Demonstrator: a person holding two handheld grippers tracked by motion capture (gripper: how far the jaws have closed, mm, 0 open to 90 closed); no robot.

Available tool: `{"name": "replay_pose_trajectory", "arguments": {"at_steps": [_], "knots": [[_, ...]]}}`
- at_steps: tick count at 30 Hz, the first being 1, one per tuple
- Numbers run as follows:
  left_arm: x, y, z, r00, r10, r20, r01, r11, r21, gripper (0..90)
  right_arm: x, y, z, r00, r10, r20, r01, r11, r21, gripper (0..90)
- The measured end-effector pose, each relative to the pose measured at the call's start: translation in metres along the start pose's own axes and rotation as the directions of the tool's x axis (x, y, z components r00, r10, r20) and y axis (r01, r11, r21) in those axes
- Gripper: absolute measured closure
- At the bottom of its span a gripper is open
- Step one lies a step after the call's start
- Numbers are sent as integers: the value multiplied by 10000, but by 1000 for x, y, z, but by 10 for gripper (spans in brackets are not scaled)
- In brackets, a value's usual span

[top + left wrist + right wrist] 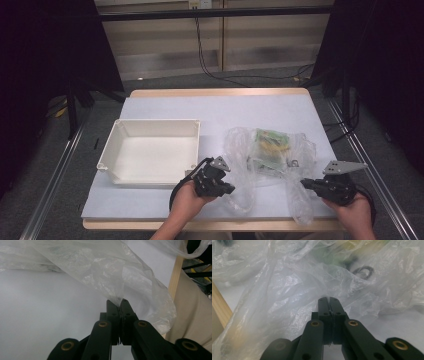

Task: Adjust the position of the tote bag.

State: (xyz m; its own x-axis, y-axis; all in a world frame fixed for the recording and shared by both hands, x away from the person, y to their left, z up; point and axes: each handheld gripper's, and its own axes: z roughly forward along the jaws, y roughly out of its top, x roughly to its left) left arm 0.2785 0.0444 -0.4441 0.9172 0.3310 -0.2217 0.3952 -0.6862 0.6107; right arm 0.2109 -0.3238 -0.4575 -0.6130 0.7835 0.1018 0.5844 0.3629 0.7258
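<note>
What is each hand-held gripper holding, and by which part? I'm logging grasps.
Both hold the clear plastic bag. The left hand-held gripper pinches a fold of film at its near left edge; the right hand-held gripper pinches film at its near right edge.

Clear plastic bag [272, 165], white tray [150, 152], pale lilac table [260, 110]

Grey floor [165, 82], pale wall panels [165, 45], black curtains [45, 50] at both sides.
</note>
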Motion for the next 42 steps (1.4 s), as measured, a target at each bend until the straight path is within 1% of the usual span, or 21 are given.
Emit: {"name": "replay_pose_trajectory", "arguments": {"at_steps": [2, 7, 8, 9, 11, 12, 13, 16, 18, 19, 22, 24, 25, 28, 29, 30, 32, 33, 36, 38, 42], "knots": [[0, 1, -2, 10000, 42, 32, -42, 10000, 39, 888, 1, 1, -1, 10000, 27, -70, -27, 10000, -50, 894], [3, 1, -8, 9999, 45, -95, -46, 10000, -84, 892, 2, 5, -1, 9999, -17, -133, 16, 10000, -79, 895], [3, 0, -9, 9999, -18, -117, 17, 10000, -80, 892, 2, 6, -2, 9999, -9, -140, 8, 10000, -88, 895], [4, 0, -9, 9999, -112, -117, 110, 9997, -241, 893, 2, 7, -2, 9999, -63, -138, 62, 10000, -70, 895], [5, 1, -12, 9998, -75, -183, 72, 9998, -160, 893, 2, 8, -4, 9999, 27, -146, -29, 9999, -127, 895], [5, 2, -13, 9998, -115, -166, 111, 9997, -220, 893, 1, 9, -5, 9998, -5, -179, 2, 9998, -177, 895], [4, 1, -12, 9998, -195, -85, 190, 9986, -490, 894, 1, 10, -7, 9999, 3, -166, -7, 9998, -213, 895], [6, 3, -16, 9998, -129, -137, 124, 9992, -369, 894, 0, 13, -13, 9998, 98, -178, -106, 9989, -461, 895], [6, 3, -17, 9997, -229, -101, 222, 9976, -654, 894, 0, 16, -16, 9999, 49, -166, -58, 9984, -566, 895], [7, 4, -20, 9997, -172, -178, 163, 9986, -502, 894, 0, 17, -16, 9999, -4, -137, -4, 9985, -556, 895], [8, 5, -23, 9997, -186, -185, 173, 9977, -652, 894, -1, 20, -17, 9999, 37, -151, -45, 9986, -522, 895], [9, 6, -25, 9994, -187, -275, 169, 9978, -637, 895, -2, 21, -18, 9998, 49, -196, -59, 9987, -503, 896], [10, 6, -25, 9991, -338, -250, 317, 9963, -802, 895, -3, 22, -19, 9999, 18, -158, -26, 9987, -508, 895], [13, 6, -29, 9989, -367, -294, 338, 9948, -962, 895, -5, 22, -22, 9999, 43, -100, -47, 9988, -489, 895], [13, 7, -30, 9988, -351, -347, 318, 9954, -908, 895, -6, 22, -22, 10000, 45, -52, -47, 9987, -515, 895], [13, 7, -30, 9982, -498, -323, 460, 9930, -1092, 896, -7, 22, -23, 10000, 73, -64, -77, 9986, -531, 895], [13, 7, -32, 9986, -415, -316, 374, 9922, -1192, 895, -8, 21, -26, 9999, 165, -40, -167, 9980, -604, 895], [13, 7, -33, 9984, -487, -294, 444, 9900, -1341, 895, -9, 21, -27, 9998, 200, -66, -204, 9979, -611, 895], [14, 8, -37, 9977, -566, -373, 510, 9892, -1371, 895, -8, 21, -29, 9998, 202, -43, -205, 9979, -616, 895], [14, 8, -37, 9974, -642, -332, 584, 9864, -1539, 895, -8, 21, -30, 9999, 147, -22, -148, 9980, -608, 895], [15, 7, -39, 9975, -616, -349, 555, 9866, -1537, 895, -8, 21, -30, 9999, 162, -59, -165, 9984, -547, 896]]}}
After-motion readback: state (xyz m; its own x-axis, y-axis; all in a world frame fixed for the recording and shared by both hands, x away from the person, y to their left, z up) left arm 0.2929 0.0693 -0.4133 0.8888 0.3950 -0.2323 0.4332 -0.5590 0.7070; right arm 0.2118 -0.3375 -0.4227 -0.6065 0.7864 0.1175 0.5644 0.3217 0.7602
